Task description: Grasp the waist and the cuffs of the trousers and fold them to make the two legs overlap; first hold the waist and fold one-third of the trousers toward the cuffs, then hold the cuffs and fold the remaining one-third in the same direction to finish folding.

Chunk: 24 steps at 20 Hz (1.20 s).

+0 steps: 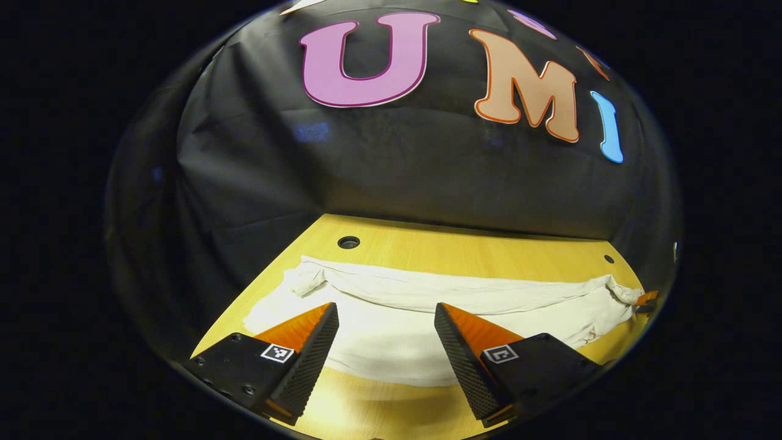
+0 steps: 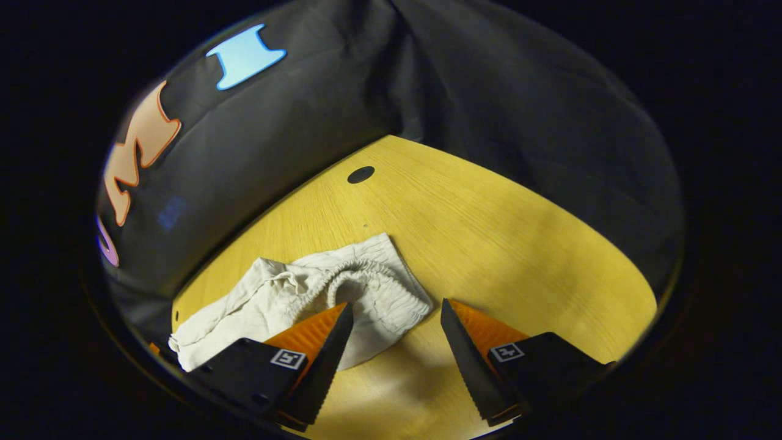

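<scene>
- The trousers (image 1: 427, 311) lie stretched across the yellow bench (image 1: 464, 244) in the left gripper view, pale fabric running side to side with a bunched end at each extreme.
- The left tool (image 1: 386, 321) hangs just above the middle of the cloth, its jaws spread wide and gripping nothing.
- In the right gripper view the elastic waist (image 2: 366, 281) sits crumpled on the bench, gathered into a loop with the rest of the fabric trailing away toward the left edge.
- The right tool (image 2: 396, 318) is also released, jaws apart, with one finger over the waist fabric and the other over bare bench.
- A second tool tip (image 1: 644, 299) shows at the far right end of the trousers in the left gripper view; whether it touches the cloth cannot be told.
- Judged from this, no fold has begun: both ends look rumpled and the legs do not yet lie neatly one over the other.
- Risk: the right tool, sitting half off the waist, could close on a single layer or only the edge, so the waistband would slip out on lifting.
- Risk: the left tool is over the mid-section, not a cuff; a pinch there would drag the fabric into a heap.
- Risk: the bunched ends may carry creases into the fold, leaving uneven thirds.
</scene>
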Each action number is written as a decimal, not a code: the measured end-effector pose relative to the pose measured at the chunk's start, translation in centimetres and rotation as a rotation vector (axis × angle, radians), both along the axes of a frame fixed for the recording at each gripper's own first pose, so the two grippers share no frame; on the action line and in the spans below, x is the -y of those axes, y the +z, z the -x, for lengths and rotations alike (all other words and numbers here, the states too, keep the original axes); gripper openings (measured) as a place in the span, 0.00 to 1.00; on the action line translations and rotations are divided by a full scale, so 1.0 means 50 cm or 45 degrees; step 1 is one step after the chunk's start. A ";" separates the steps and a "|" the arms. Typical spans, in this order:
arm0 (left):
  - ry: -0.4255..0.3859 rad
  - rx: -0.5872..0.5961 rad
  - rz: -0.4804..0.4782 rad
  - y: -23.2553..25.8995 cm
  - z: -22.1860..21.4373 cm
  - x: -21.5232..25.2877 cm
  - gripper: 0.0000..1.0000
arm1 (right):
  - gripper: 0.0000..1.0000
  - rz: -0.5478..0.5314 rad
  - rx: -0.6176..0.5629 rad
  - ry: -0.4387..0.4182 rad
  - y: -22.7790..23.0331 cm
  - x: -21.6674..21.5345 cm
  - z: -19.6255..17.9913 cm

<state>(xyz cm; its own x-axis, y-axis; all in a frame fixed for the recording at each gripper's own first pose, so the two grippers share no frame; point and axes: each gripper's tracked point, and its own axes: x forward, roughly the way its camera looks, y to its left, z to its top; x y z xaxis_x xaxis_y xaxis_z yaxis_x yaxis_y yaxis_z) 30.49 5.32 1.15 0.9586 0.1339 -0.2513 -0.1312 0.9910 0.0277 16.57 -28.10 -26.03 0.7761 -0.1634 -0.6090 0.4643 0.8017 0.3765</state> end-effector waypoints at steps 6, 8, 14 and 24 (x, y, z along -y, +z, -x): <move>-0.009 -0.005 -0.002 0.005 -0.006 0.007 0.96 | 0.37 -0.093 0.046 -0.036 -0.003 0.001 -0.012; -0.009 0.001 -0.002 0.007 -0.011 0.009 0.96 | 0.24 -0.076 0.056 -0.040 0.005 -0.001 -0.012; 0.003 0.023 0.009 0.017 -0.021 0.012 0.96 | 0.16 -0.029 0.130 -0.033 0.071 -0.028 -0.015; -0.119 0.013 0.028 0.020 -0.014 0.001 0.96 | 0.16 0.118 0.283 0.029 0.249 -0.150 0.014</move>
